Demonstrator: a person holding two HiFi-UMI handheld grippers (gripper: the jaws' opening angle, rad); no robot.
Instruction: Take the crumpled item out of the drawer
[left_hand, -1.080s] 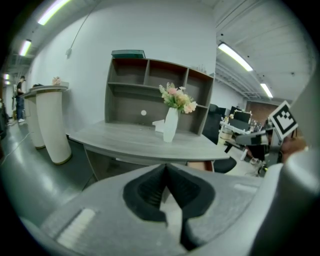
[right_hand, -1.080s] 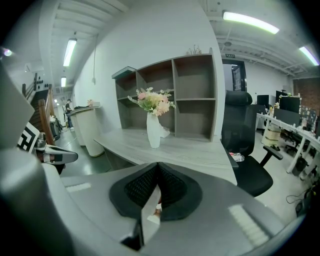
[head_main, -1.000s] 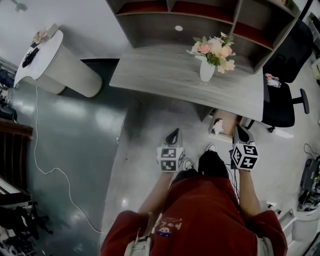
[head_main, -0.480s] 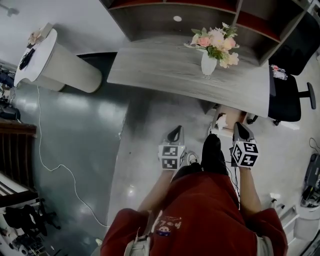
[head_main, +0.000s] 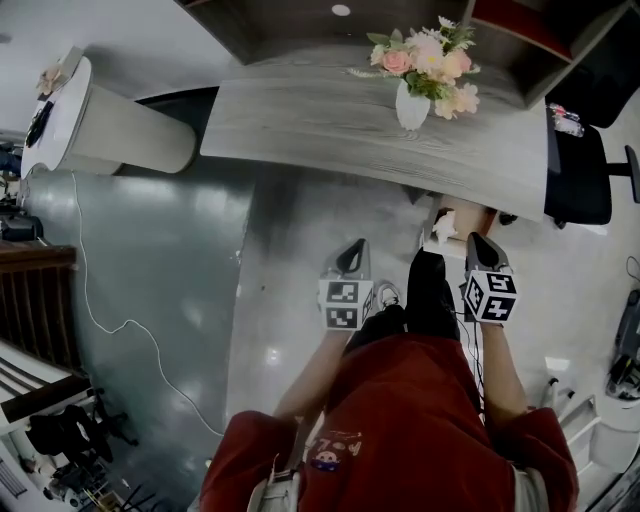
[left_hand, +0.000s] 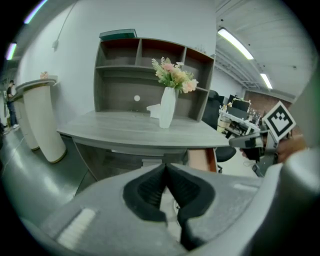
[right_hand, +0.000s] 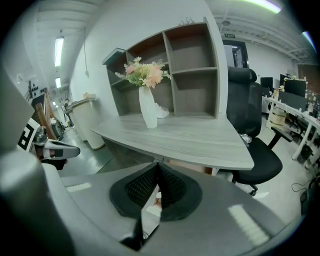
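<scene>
Crumpled item (head_main: 443, 226) lies in the open drawer (head_main: 468, 216) under the desk (head_main: 330, 130), near the right gripper (head_main: 479, 243) at its 11 o'clock, farther from the left gripper (head_main: 352, 252); both jaws pressed together, empty

**No legible writing in view**

Nothing here can be read as words or numbers. The left cube (head_main: 341, 304) on the left gripper (head_main: 352, 248) and the right cube (head_main: 490, 297) on the right gripper (head_main: 479, 242) carry only black-and-white square code patterns. A small print (head_main: 336, 447) on the chest of the person's red shirt (head_main: 420, 400) is too small and blurred to make out.
</scene>
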